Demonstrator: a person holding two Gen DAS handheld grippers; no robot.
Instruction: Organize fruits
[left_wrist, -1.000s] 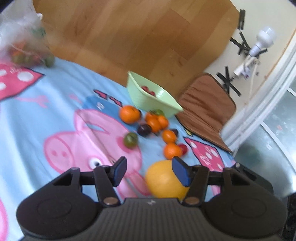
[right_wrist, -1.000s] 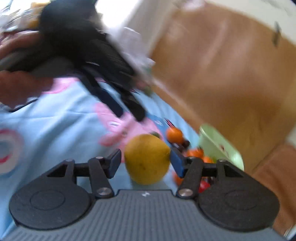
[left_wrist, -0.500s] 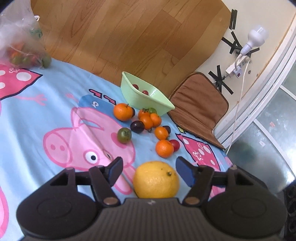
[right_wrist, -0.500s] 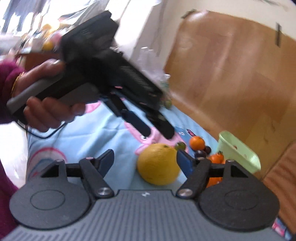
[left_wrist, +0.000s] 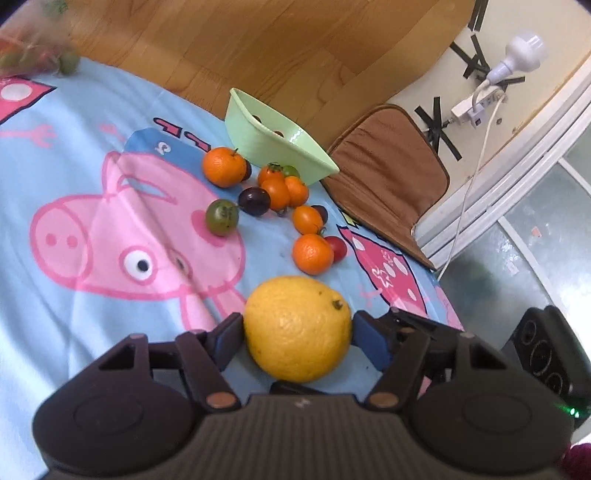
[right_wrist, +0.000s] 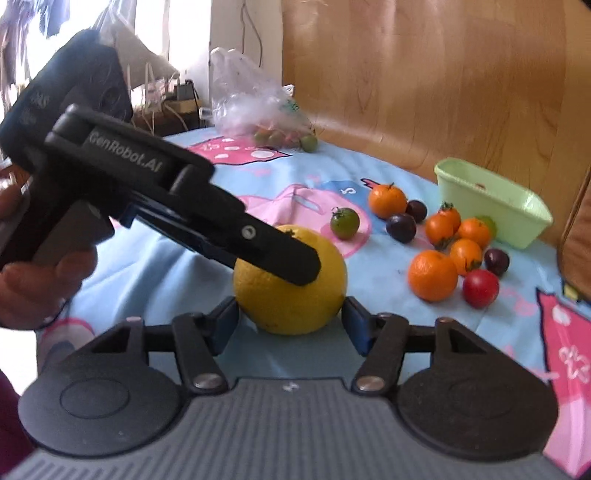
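Both pairs of fingers bracket the large yellow citrus (left_wrist: 297, 326) low in the frame. The left gripper (left_wrist: 297, 330) presses it on both sides. The right gripper (right_wrist: 290, 321) stands slightly apart around it, gripping nothing. Beyond, upper right, small oranges (right_wrist: 432, 275) lie before the green tray (right_wrist: 491, 212) on the blue cloth (left_wrist: 74, 155).
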